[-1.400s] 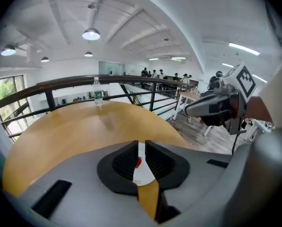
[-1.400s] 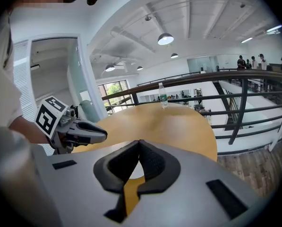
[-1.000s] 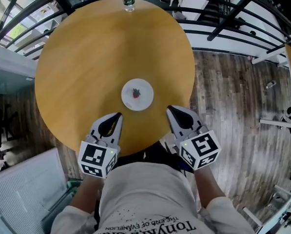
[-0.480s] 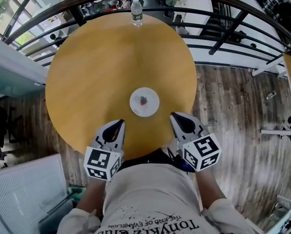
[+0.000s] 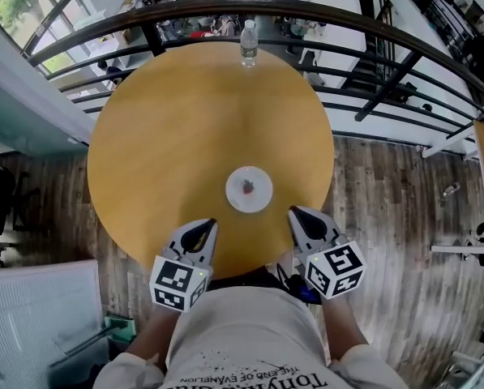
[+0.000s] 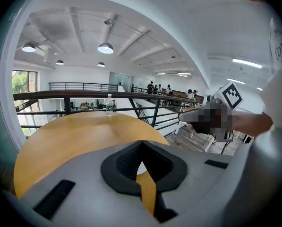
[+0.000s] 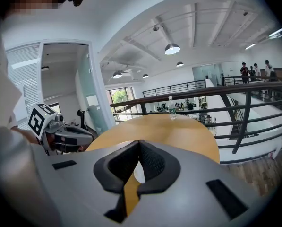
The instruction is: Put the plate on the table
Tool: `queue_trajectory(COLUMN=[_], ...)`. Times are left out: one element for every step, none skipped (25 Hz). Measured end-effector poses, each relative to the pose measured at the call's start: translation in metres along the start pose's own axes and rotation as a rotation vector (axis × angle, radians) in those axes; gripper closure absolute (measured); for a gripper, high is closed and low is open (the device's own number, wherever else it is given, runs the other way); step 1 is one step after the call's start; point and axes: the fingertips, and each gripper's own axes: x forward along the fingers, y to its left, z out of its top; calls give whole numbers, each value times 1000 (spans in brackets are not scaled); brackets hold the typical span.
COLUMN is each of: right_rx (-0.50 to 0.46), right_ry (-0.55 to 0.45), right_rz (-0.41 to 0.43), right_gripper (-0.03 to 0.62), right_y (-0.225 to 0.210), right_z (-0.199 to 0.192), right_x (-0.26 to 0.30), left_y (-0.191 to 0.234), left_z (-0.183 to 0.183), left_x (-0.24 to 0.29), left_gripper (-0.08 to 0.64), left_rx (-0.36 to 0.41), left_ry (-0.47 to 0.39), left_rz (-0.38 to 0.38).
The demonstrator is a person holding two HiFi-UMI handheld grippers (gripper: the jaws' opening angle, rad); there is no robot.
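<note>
A small white plate (image 5: 249, 190) with a red speck at its centre lies flat on the round wooden table (image 5: 177, 128), near the front edge. My left gripper (image 5: 207, 224) hovers over the table's near rim, just left of the plate, shut and holding nothing. My right gripper (image 5: 297, 211) sits to the plate's right, its jaws also closed and empty. In the left gripper view, the left gripper (image 6: 141, 142) shows a sliver of the plate (image 6: 141, 168) beyond its closed tips. The right gripper view shows the same past the right gripper (image 7: 140, 142), with the plate (image 7: 138, 174) behind.
A water bottle (image 5: 249, 42) stands at the table's far edge, against a dark curved railing (image 5: 371, 31). Wood plank floor (image 5: 404, 241) lies to the right, and a white-topped unit (image 5: 31, 314) sits at lower left. The person's torso is close to the near rim.
The head view has tilted, so the table and plate sit lower and further right in frame. Both grippers keep the same places beside the plate, still shut.
</note>
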Motion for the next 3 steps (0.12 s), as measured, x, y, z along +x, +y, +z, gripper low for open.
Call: queue_trajectory(right_rx=[7,12,16], right_ry=[2,4,6], right_rz=[2,3,4], right_gripper=[572,572,572], right_y=[3,7,10], right_z=[-2,-3,-4], right_x=[-1,-3,-4], left_y=[0,-1,-2], left_z=[-2,-4,-6], left_x=[-4,-7,-10], left_gripper=[535,535,535], left_rx=[0,1,1], left_ry=[4,7,10], left_rz=[-1,-2,-4])
